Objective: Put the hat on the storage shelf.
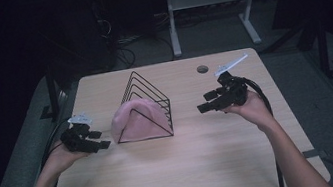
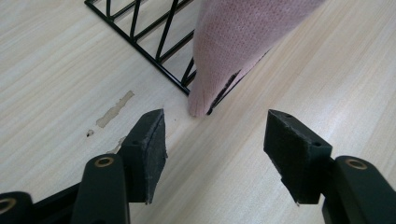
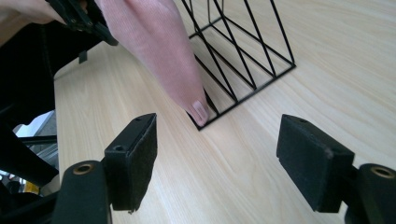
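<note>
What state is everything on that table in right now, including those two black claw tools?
Cloth: pink, draped over the rack's near end.
Rack: black wire, upright on the table.
Left gripper: fingers open, holding nothing.
Right gripper: fingers open, holding nothing.

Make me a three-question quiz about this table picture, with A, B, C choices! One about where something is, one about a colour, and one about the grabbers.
1. Where is the pink cloth?
A. In the black wire rack
B. On the floor
C. In the left gripper

2. What colour is the rack?
A. White
B. Black
C. Red

3. How do the right gripper jaws stand?
A. Shut on the cloth
B. Shut on the rack
C. Open, with nothing between them

Answers:
1. A: the cloth stands draped among the rack's wires on the table.
2. B: its thin wires are black.
3. C: the right gripper view shows both pads apart over bare wood.
</note>
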`<state>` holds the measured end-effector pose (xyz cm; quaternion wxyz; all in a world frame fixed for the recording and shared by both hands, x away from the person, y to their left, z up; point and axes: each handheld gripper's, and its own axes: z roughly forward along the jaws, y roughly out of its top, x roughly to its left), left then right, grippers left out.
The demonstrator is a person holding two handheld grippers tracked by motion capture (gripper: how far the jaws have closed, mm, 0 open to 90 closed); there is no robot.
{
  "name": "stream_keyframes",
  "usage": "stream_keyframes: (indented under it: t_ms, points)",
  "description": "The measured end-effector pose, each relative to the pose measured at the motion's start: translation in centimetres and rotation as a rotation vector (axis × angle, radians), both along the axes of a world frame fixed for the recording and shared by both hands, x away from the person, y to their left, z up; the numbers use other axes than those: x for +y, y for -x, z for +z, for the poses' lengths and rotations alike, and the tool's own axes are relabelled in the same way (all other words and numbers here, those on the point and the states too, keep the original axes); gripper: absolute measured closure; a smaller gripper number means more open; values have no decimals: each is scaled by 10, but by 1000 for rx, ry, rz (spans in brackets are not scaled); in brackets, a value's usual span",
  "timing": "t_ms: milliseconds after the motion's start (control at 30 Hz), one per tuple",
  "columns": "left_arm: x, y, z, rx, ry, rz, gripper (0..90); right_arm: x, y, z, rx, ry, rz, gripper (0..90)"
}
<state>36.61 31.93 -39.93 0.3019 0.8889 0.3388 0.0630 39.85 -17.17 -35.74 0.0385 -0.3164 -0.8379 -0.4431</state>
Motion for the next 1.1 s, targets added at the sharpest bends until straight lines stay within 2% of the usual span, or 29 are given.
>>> stream_keyframes:
  t_ms: [267, 400, 533, 867, 967, 1100]
  points:
    - [1, 1, -1, -7, 21, 21, 352, -15, 6, -6, 11, 4, -29, 281]
    - [2, 3, -2, -10, 9, 19, 338, -23, 10, -10, 18, 8, -45, 279]
    - [2, 5, -2, -10, 15, 26, 332, -32, 15, -16, 36, 11, -64, 279]
    - [-2, 8, -5, -12, 25, 30, 314, -55, 27, -28, 49, 5, -108, 277]
    - [-4, 9, -4, -16, 17, 24, 310, -61, 31, -32, 56, 5, -121, 276]
    - [-7, 11, -8, -11, 21, 31, 310, -69, 35, -42, 68, -3, -142, 275]
